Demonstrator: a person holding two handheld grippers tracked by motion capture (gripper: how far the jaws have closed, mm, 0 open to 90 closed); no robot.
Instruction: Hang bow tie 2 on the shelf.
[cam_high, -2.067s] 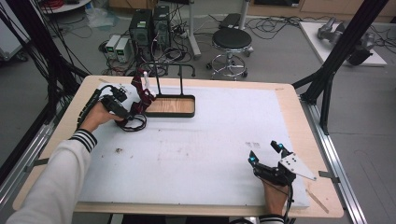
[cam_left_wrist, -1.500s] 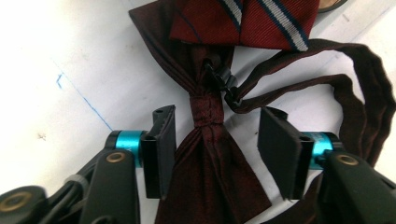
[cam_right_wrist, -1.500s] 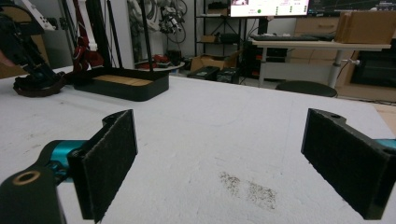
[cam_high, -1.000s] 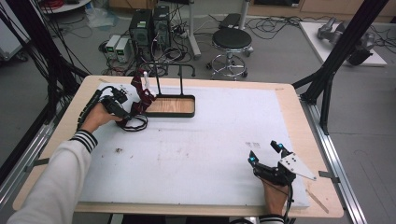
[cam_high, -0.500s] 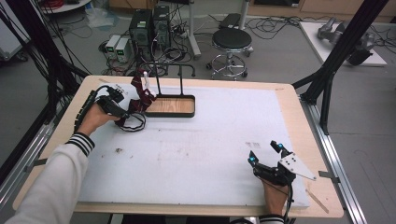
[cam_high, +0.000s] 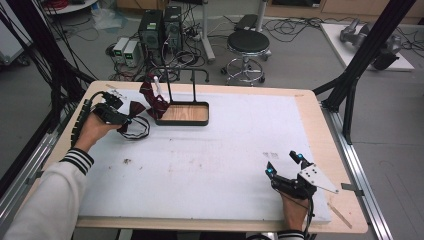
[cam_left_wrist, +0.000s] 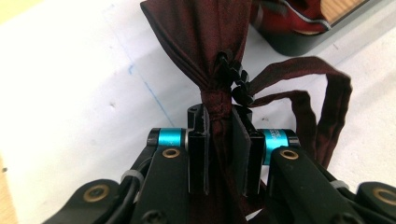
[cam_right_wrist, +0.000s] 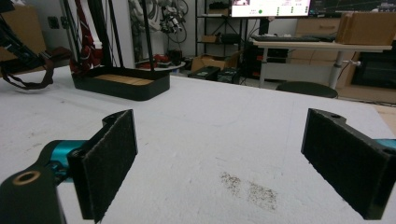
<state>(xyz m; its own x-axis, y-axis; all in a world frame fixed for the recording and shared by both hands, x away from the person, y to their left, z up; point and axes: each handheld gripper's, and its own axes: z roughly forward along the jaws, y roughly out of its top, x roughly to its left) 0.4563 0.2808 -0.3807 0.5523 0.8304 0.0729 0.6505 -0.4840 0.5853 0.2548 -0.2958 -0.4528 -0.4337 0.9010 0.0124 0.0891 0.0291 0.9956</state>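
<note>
Left claw clamped on dark red bow tie at centre knot, far-left worktop, beside stand tray. Fabric soft, light, floppy; knot firmest grip; strap dangles. Right claw wide, empty.

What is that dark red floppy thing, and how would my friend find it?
Start at the black stand with the wooden base at the table's far left. Just left of it, the left gripper pinches a dark red bow tie at its knot; its thin strap loops beside it.
</note>
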